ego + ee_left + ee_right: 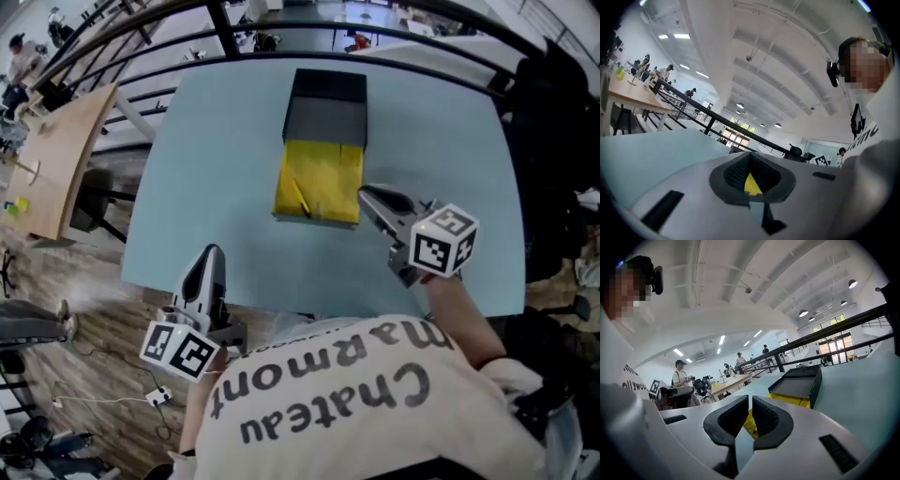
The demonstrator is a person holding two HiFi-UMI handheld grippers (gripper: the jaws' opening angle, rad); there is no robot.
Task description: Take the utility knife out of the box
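**Closing in on the box, with the knife yet to be lifted**

The task has hardly begun, going by how things lie. The yellow box (333, 178) sits open in the middle of the pale blue table (206, 159). A dark lid or tray (325, 112) lies against its far end. Inside the box, towards its left side, rests a thin slanted strip (298, 197). This is most likely the utility knife, though it is too small in the head view to be sure. It lies in the box, and neither tool touches it.

The left gripper (212, 253) is near the table's front edge, well apart from the box. Its jaws are pressed together and empty, and its own view shows only a sliver of yellow beyond them.

The right gripper (365, 194) is the closer one, its tip just beside the box's near right corner. Its jaws stand a narrow slit apart with nothing between them, and the yellow box and dark lid show past them in its own view.

Everything that counts is left to do. One gripper must reach over the box wall, open wide enough for the knife, pinch it and carry it clear. The right one looks better placed for that. The left may be needed to steady the box.
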